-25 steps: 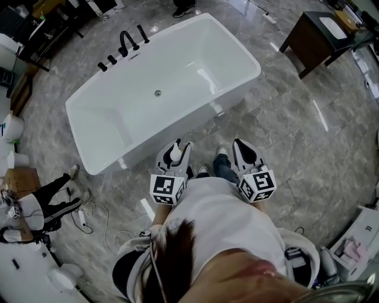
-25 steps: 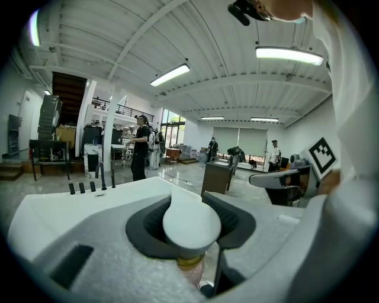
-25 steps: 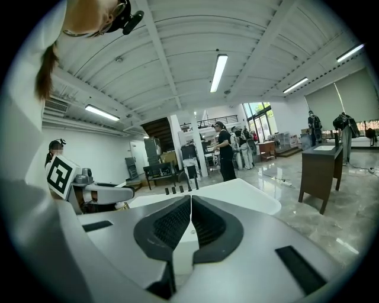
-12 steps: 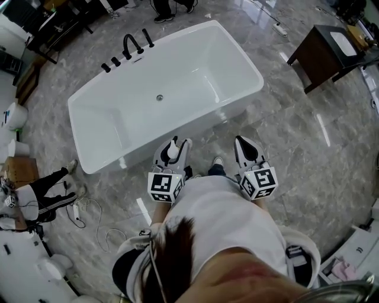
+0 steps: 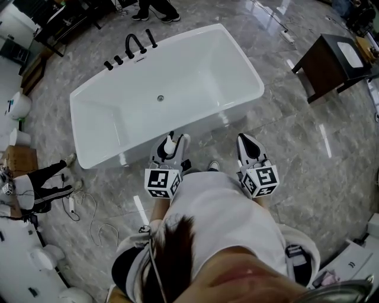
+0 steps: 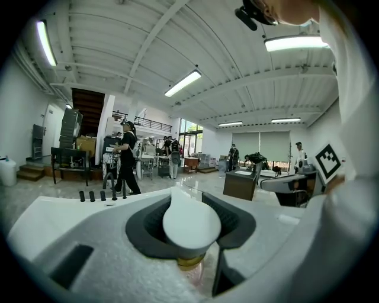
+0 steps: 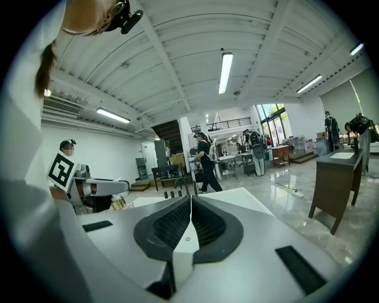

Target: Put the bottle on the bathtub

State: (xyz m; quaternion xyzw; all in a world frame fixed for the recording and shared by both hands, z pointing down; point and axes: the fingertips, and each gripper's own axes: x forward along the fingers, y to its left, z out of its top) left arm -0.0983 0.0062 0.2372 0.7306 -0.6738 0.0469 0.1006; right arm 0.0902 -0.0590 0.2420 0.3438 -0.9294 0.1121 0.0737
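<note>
Closest in, the person's white shirt point(image 5: 219, 213) fills the lower middle of the head view, with both tools held out ahead of it, side by side and apart. The left tool point(image 5: 172, 141) pinches the bottle point(image 6: 190, 223): its dark pads close on either side below a white cap with a gold collar, and a little pale pink body shows beneath. The bottle is carried in the air, upright between the jaws, near the bathtub's near side and not resting on it. The right tool point(image 7: 188, 207) is empty, its ribbed pads pressed together along one seam.

Under both tools lies a glossy grey marble floor point(image 5: 284, 136). To the left on the floor, someone's legs in dark trousers point(image 5: 50, 188) stretch out, with loose cables point(image 5: 89, 216) beside them.

Just ahead stands the white bathtub point(image 5: 231, 112), set slantwise, with a drain point(image 5: 160, 98) in its bottom. A black faucet point(image 5: 135, 44) and its knobs sit on the far rim. Beyond the tub, a person's feet point(image 5: 155, 10) stand on the floor. Far right, well apart from the tub, is a dark cabinet point(image 5: 325, 74) with a white top.
</note>
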